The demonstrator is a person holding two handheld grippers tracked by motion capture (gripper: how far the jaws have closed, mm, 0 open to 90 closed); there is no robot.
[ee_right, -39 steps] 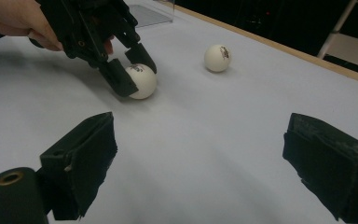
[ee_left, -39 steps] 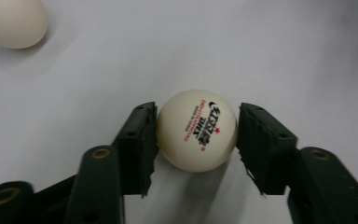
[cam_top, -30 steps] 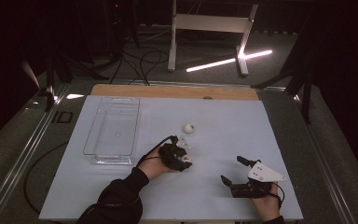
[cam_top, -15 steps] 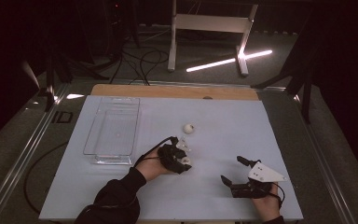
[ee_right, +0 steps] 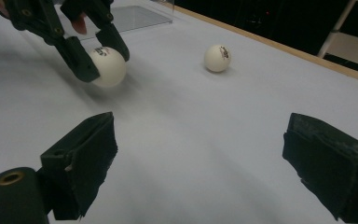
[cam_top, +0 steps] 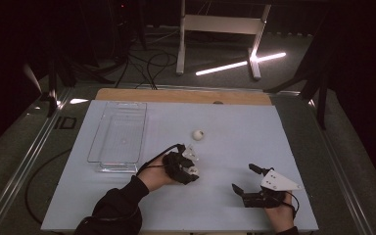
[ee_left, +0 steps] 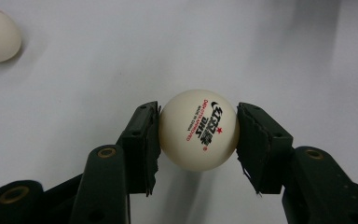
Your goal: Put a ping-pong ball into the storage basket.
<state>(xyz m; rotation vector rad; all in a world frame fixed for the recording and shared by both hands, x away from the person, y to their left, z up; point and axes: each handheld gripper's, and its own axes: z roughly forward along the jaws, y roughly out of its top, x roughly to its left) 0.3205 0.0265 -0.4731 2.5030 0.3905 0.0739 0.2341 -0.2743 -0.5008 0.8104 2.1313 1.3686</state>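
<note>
While the left gripper (ee_left: 198,133) clamps a ping-pong ball (ee_left: 199,129) squarely across its widest part, one pad on each side, that ball sits near the middle of the table (cam_top: 235,147), just right of the clear tray (cam_top: 117,134). It's surely feather-light, hollow and smooth, so a gentle squeeze at the equator looks right; pinch off-centre and it would likely squirt out, pinch hard and the thin shell could dent. A second ball (cam_top: 198,134) lies loose a little farther away. Over on the right, the right gripper (cam_top: 244,179) rests low with its jaws spread wide, grasping nothing.
</note>
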